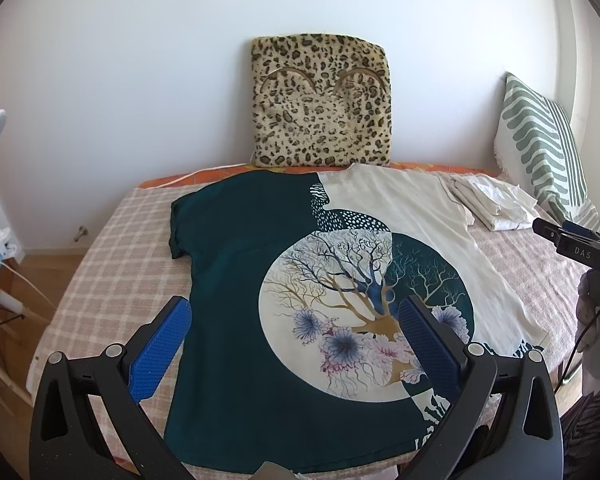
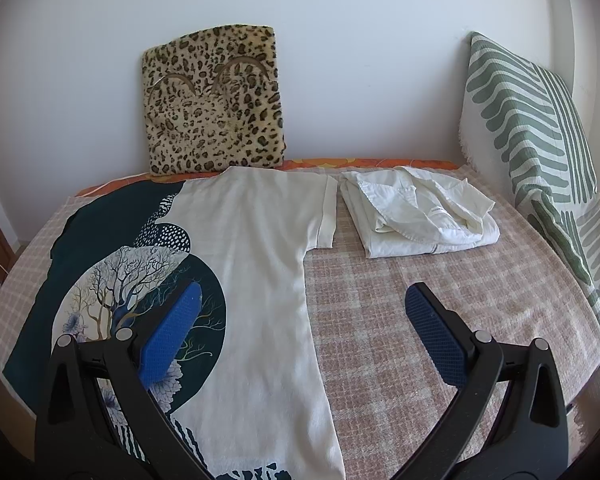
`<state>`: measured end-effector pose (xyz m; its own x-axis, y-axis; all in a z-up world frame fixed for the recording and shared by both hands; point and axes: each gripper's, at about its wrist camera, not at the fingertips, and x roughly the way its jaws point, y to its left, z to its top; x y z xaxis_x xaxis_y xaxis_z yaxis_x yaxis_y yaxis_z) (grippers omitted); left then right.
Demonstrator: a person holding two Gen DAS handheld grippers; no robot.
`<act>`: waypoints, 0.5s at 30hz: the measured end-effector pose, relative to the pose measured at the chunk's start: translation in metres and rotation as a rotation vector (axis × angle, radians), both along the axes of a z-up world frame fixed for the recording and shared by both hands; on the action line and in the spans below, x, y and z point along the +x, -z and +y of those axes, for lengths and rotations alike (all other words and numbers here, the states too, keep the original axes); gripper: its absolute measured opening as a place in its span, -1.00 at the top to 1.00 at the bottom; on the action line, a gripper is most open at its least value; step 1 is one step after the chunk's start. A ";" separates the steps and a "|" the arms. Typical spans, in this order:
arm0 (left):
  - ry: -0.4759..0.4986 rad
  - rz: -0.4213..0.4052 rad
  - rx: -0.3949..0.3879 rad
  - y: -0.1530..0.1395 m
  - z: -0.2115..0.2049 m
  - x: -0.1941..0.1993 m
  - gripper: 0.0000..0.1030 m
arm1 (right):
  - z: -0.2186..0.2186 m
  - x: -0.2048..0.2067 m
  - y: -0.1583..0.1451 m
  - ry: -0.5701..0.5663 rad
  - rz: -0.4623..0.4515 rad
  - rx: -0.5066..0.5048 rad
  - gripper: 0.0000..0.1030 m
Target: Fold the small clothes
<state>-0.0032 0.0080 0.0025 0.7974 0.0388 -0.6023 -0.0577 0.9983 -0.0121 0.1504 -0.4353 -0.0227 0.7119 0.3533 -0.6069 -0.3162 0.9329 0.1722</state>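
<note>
Two hand-held grippers, both spread wide and empty, above one T-shirt laid flat on a bed.
Left hand-held gripper [image 1: 294, 338] hovers over the teal-and-cream T-shirt [image 1: 236, 264] with tree print; right hand-held gripper [image 2: 302, 322] straddles its cream edge. Folded white garment [image 2: 416, 212] lies at 1 o'clock on the checked bedspread [image 2: 420, 320]; leopard cushion [image 2: 214, 104] at 12 o'clock, striped pillow [image 2: 540, 140] at 2 o'clock.
</note>
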 end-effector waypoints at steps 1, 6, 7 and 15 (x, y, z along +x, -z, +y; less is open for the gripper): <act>-0.002 -0.003 0.001 0.000 0.000 0.000 -0.99 | 0.000 0.000 0.000 0.000 0.000 -0.001 -1.00; -0.012 -0.011 -0.003 -0.002 0.002 -0.001 -0.99 | 0.000 0.000 -0.001 0.000 0.001 0.000 -1.00; -0.013 -0.012 -0.004 -0.003 0.002 -0.001 -0.99 | 0.000 0.001 0.000 0.000 0.000 0.000 -1.00; -0.010 -0.021 -0.001 -0.004 0.001 -0.003 -0.99 | -0.002 0.002 0.000 -0.001 0.001 0.003 -1.00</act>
<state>-0.0066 0.0095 0.0063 0.8094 0.0464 -0.5854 -0.0676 0.9976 -0.0144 0.1519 -0.4372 -0.0228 0.7109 0.3555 -0.6069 -0.3167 0.9322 0.1752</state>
